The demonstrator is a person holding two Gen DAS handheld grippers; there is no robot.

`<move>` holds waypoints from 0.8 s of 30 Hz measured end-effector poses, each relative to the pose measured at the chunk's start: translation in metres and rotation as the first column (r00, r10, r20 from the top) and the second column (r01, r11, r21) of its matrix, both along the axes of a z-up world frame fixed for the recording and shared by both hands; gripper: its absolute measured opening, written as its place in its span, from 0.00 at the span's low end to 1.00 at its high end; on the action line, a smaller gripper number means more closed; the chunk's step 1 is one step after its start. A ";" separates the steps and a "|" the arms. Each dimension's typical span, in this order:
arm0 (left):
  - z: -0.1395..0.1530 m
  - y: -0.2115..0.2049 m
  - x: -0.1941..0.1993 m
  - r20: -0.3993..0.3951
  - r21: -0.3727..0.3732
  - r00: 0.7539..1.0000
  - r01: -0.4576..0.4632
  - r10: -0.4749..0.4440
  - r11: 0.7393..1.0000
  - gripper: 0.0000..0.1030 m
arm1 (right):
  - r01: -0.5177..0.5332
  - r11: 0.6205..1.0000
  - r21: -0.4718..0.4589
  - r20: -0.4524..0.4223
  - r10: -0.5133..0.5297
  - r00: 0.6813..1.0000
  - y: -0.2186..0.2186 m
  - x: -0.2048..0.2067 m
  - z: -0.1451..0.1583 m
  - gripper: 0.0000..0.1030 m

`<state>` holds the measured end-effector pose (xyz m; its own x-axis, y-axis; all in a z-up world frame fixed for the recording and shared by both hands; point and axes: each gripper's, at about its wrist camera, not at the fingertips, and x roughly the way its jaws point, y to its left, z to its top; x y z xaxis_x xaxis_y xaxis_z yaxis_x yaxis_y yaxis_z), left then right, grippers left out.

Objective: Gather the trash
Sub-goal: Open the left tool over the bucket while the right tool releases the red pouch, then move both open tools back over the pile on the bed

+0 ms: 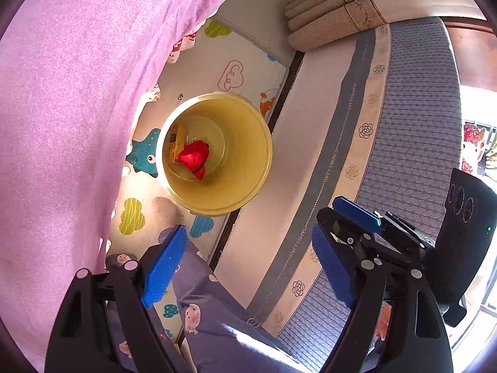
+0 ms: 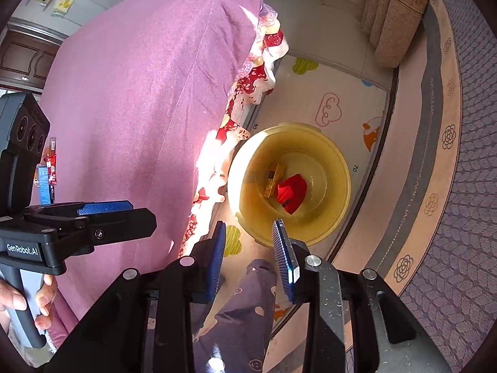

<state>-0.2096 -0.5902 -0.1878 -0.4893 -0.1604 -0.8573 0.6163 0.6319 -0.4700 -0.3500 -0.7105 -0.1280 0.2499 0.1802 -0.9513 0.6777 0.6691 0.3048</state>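
A: What surface and room did I have below me?

B: A cartoon-print play mat (image 1: 236,62) covered the floor at frame centre, between a pink sheet (image 1: 62,108) draped at left and a quilted grey mattress (image 1: 413,124) at right. Folded curtain hems (image 1: 335,9) hung at upper centre.

A: And the task's thing?

B: The yellow bucket (image 1: 248,161) stood on the mat near frame centre in both views. A red wrapper (image 1: 194,157) and a yellow box (image 1: 178,143) lay on its bottom, touching.

A: The grippers?

B: I read the left gripper (image 1: 248,267) as spread wide, nothing between its blue pads. The right gripper (image 2: 248,261) was parted more narrowly, also empty, at lower centre of its own view.

A: What stayed hidden?

B: The sheet concealed whatever it covered. A hand (image 2: 21,298) on the left handle was cut by the frame edge, and small packets (image 2: 49,171) behind that gripper were too small to identify. A patterned trouser leg (image 2: 242,310) blocked part of the mat.
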 end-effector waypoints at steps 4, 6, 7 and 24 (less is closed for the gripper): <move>0.011 0.012 0.007 0.010 -0.021 0.999 -0.034 0.034 0.999 0.80 | -0.020 1.000 -0.007 0.013 0.020 1.000 0.006 0.011 0.008 0.31; 0.017 0.018 0.013 0.020 -0.031 0.999 -0.050 0.050 0.998 0.80 | -0.040 0.999 -0.014 0.019 0.040 0.999 0.012 0.020 0.013 0.31; 0.020 0.023 0.016 0.023 -0.036 0.998 -0.058 0.059 0.998 0.80 | -0.049 0.999 -0.019 0.022 0.050 0.999 0.015 0.025 0.016 0.31; 0.069 0.210 0.126 0.133 -0.107 0.908 -0.386 0.398 0.916 0.80 | -0.331 0.942 -0.060 0.097 0.335 0.937 0.156 0.162 0.055 0.31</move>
<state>-0.0834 -0.3798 -0.1184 -0.2409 -0.3811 -0.8926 0.3928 0.8027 -0.4488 -0.1883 -0.5543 -0.0729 0.2804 0.2303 -0.9318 0.3800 0.8648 0.3281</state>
